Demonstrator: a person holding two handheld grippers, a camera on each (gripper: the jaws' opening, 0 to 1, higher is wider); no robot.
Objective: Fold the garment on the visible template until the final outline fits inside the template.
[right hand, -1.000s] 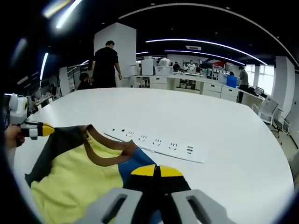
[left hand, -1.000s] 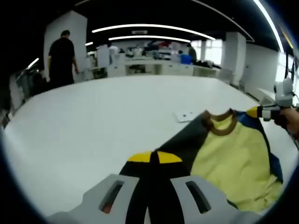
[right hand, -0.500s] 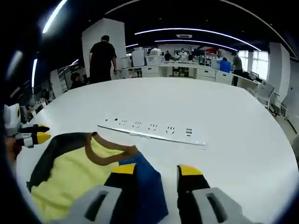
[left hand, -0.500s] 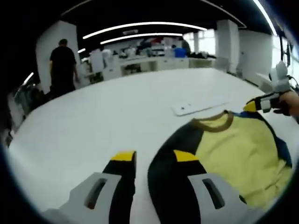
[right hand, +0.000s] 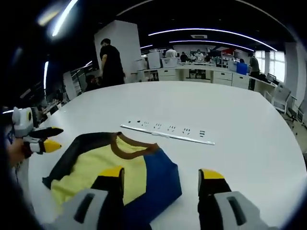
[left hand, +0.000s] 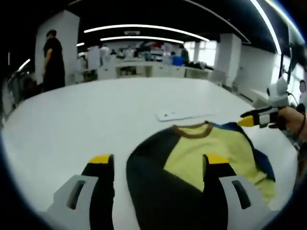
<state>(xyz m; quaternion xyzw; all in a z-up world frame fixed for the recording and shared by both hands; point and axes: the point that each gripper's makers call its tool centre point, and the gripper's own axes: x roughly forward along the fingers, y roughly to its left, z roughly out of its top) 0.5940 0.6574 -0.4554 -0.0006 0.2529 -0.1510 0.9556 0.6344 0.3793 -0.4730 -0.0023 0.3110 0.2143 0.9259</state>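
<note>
A yellow garment (left hand: 206, 153) with a brown collar (left hand: 192, 130), one dark sleeve and one blue sleeve lies flat on the white table (left hand: 86, 115). My left gripper (left hand: 159, 160) is open, its jaws standing wide apart over the dark sleeve side and holding nothing. My right gripper (right hand: 162, 173) is also open, above the blue sleeve (right hand: 156, 179), with nothing between its fingers. From the right gripper view the garment (right hand: 100, 160) spreads to the left, and the left gripper (right hand: 54, 138) hangs beside its dark edge. The right gripper (left hand: 248, 120) shows at the right of the left gripper view.
A white power strip (right hand: 168, 134) lies on the table just beyond the collar; it is also in the left gripper view as the power strip (left hand: 180, 115). A person in black (right hand: 111, 62) stands past the table's far edge. Desks and people fill the background.
Both grippers, shut on the garment's shoulders a second ago, have opened, let go and drawn back. The garment now rests flat on the table.
</note>
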